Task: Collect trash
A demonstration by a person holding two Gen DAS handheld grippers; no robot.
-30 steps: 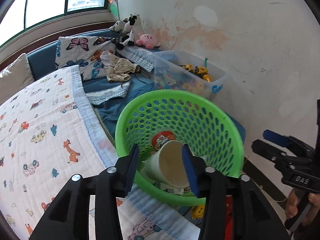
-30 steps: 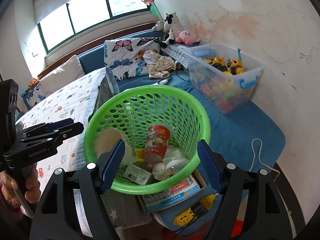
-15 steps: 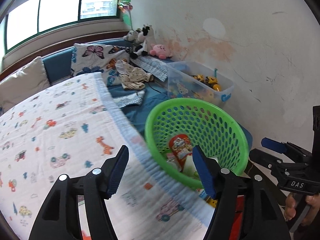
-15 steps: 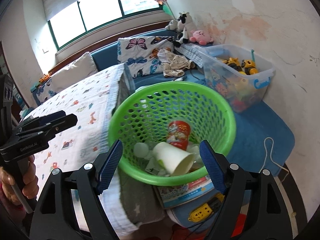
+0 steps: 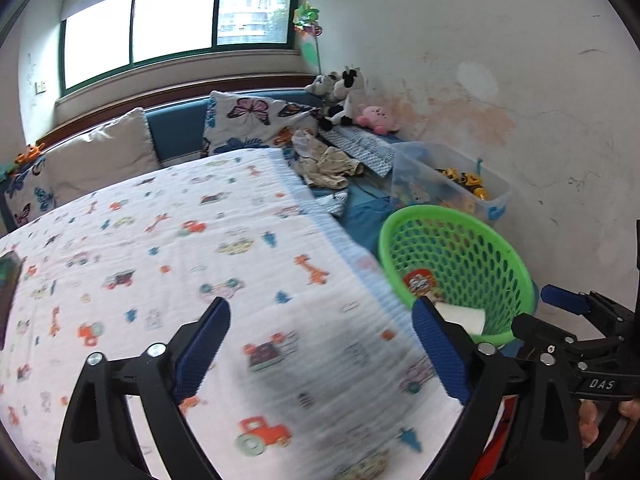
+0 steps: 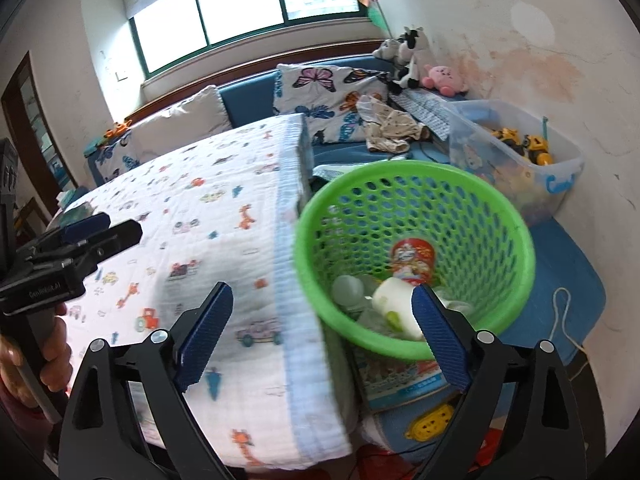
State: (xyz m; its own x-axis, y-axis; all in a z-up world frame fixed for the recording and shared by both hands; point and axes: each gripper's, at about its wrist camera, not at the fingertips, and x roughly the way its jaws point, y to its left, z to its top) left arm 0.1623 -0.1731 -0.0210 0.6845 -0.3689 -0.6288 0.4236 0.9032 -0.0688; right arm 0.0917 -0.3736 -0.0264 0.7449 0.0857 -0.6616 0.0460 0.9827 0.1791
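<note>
A green plastic basket [image 6: 516, 240] stands beside the bed and holds trash: a white paper cup [image 6: 396, 304] on its side, a red printed cup [image 6: 412, 258] and clear lids. It also shows in the left wrist view [image 5: 500, 248] with the white cup [image 5: 464, 318] inside. My left gripper [image 5: 320, 350] is open and empty over the bed blanket; it also shows at the left of the right wrist view [image 6: 86, 236]. My right gripper [image 6: 322, 338] is open and empty, in front of the basket's near rim.
A bed with a cartoon-print blanket [image 5: 160, 260] fills the left. A clear toy bin [image 6: 520, 168] stands behind the basket against the wall. Pillows, clothes [image 6: 388, 126] and plush toys lie at the back. A book and a yellow power strip [image 6: 430, 424] lie under the basket.
My left gripper let the white cup go into the basket, opened wide and swung left over the bed. My right gripper drifted left, so the basket sits further right.
</note>
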